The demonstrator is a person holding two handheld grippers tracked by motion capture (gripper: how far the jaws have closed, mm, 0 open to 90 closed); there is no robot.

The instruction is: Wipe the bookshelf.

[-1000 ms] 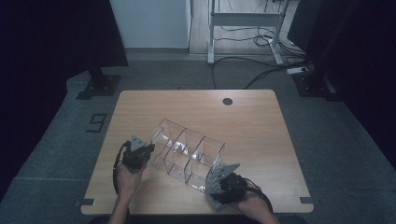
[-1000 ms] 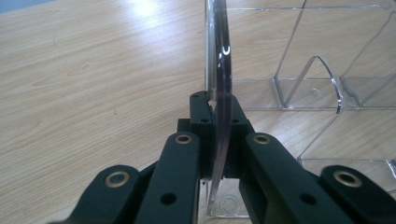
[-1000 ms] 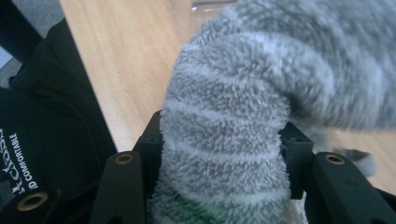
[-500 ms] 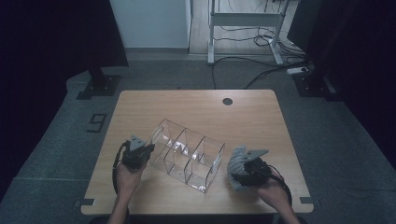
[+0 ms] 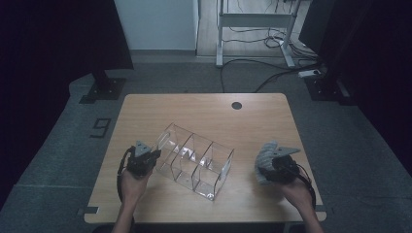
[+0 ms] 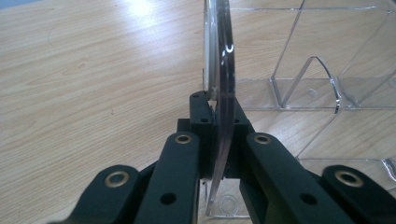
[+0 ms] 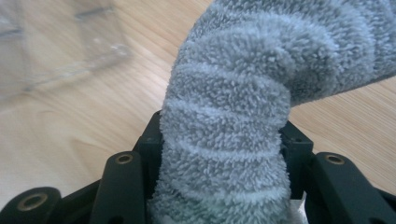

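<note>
Right gripper (image 5: 266,167) moved off organizer (image 5: 194,160), clenching cloth (image 7: 233,130) | left gripper (image 6: 215,109) clamped on organizer wall | table (image 5: 204,109)

The clear acrylic three-compartment organizer (image 5: 194,162) lies slantwise across the middle of the light wooden table (image 5: 209,109) and is the one bulky obstacle there. The left gripper (image 5: 148,158), clamped on its end wall, blocks the organizer's left end. Bare wood opens between the organizer's right end and the right gripper (image 5: 266,162), whose bundled grey fluffy cloth (image 7: 233,121) hangs in front of its jaws. The far table half is open wood, bearing just a small dark round hole (image 5: 236,105).
</note>
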